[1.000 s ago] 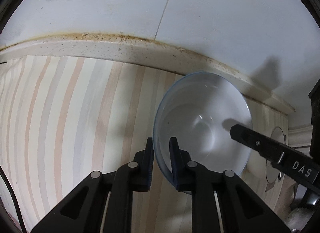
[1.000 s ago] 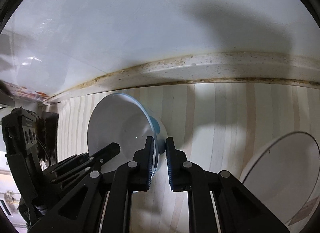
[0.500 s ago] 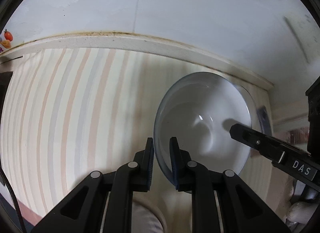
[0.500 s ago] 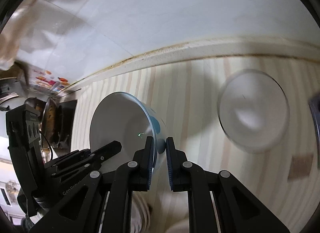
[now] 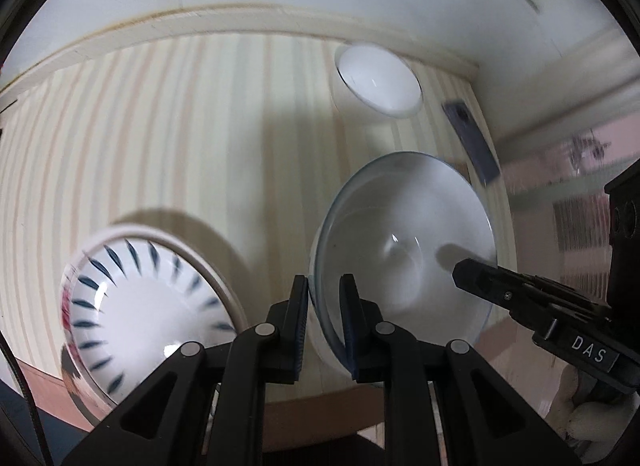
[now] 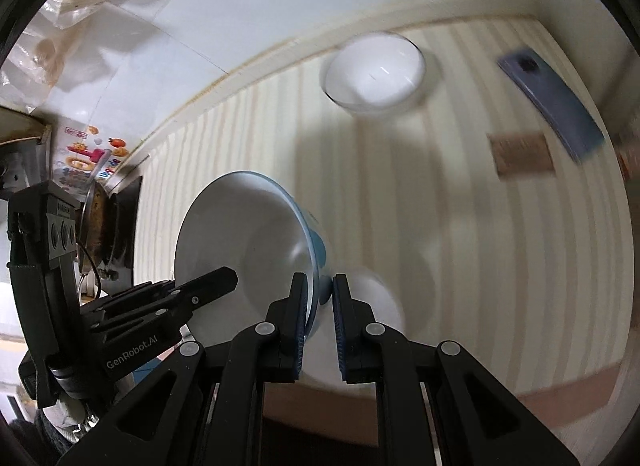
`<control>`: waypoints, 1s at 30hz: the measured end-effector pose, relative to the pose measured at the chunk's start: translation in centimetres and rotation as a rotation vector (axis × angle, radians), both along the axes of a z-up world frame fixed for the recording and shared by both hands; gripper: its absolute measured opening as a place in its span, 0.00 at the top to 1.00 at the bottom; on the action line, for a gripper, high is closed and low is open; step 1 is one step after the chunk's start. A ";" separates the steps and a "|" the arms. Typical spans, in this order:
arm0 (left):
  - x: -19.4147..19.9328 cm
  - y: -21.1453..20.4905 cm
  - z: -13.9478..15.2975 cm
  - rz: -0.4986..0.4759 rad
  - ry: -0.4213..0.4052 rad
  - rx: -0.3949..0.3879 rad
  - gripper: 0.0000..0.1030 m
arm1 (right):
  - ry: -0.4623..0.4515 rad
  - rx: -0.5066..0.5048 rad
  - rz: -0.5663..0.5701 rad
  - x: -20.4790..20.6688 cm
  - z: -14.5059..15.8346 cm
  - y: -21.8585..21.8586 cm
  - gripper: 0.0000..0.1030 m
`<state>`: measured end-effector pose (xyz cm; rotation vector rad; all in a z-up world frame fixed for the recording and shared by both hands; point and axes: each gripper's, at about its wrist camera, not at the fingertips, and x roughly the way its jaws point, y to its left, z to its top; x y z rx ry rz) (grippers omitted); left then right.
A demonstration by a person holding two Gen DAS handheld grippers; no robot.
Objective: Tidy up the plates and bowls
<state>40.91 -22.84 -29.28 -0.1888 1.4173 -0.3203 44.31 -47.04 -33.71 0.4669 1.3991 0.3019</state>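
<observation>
Two grippers are sharing one load: we are finding both pinching the rim of the same blue-rimmed bowl point(image 5: 404, 242), from opposite sides. The left gripper point(image 5: 324, 294) is pressing its pads onto the near-left edge of the rim; the right gripper point(image 6: 320, 298) is clamping the rim on its own side, with the bowl's blue outer wall showing between its fingers. In each wrist view the other gripper's finger is reaching into the bowl's white interior. We are judging this double hold as a way of keeping the tilted bowl steady while it is being carried above the striped table point(image 5: 168, 137), well clear of the surface.

Below the load, near the table's front edge, a white bowl with dark radial strokes point(image 5: 140, 298) is sitting inside what looks like a wider plate or bowl; we are reading it as a likely stack to nest into, though this is only a judgement. A plain white bowl point(image 5: 378, 79) is standing toward the far right corner, close to the back edge. Just beside it a dark phone point(image 6: 548, 97) is lying along the right edge, with a small brown card point(image 6: 522, 153) nearer the front. Neither is lying between the carried bowl and the patterned one. Motion blur is hampering finer detail.
</observation>
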 end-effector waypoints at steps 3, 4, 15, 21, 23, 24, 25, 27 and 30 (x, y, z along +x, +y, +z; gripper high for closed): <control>-1.2 -1.2 -1.0 -0.037 0.022 0.016 0.87 | 0.029 0.002 -0.021 -1.7 -1.2 -0.8 0.86; -1.3 -1.4 -1.4 -0.047 0.026 0.024 0.87 | 0.037 0.001 -0.027 -2.1 -1.6 -0.9 0.86; -1.9 -3.8 -3.3 -0.125 0.046 0.110 0.87 | 0.087 0.002 -0.054 -4.1 -4.3 -1.7 0.86; -2.3 -4.4 -4.1 -0.143 0.059 0.140 0.87 | 0.104 0.005 -0.055 -4.0 -5.0 -2.0 0.86; -2.5 -4.5 -4.3 -0.145 0.061 0.150 0.87 | 0.109 0.004 -0.051 -4.0 -5.1 -1.9 0.86; -2.5 -4.5 -4.4 -0.148 0.059 0.156 0.87 | 0.111 0.003 -0.048 -3.9 -5.2 -1.7 0.86; -2.6 -4.6 -4.5 -0.151 0.055 0.161 0.87 | 0.113 -0.002 -0.042 -3.9 -5.3 -1.6 0.86; -2.7 -4.8 -4.5 -0.157 0.050 0.175 0.87 | 0.115 -0.007 -0.036 -3.5 -5.4 -1.5 0.86; -2.8 -5.1 -4.6 -0.165 0.051 0.189 0.87 | 0.126 -0.004 -0.036 -3.4 -5.6 -1.5 0.86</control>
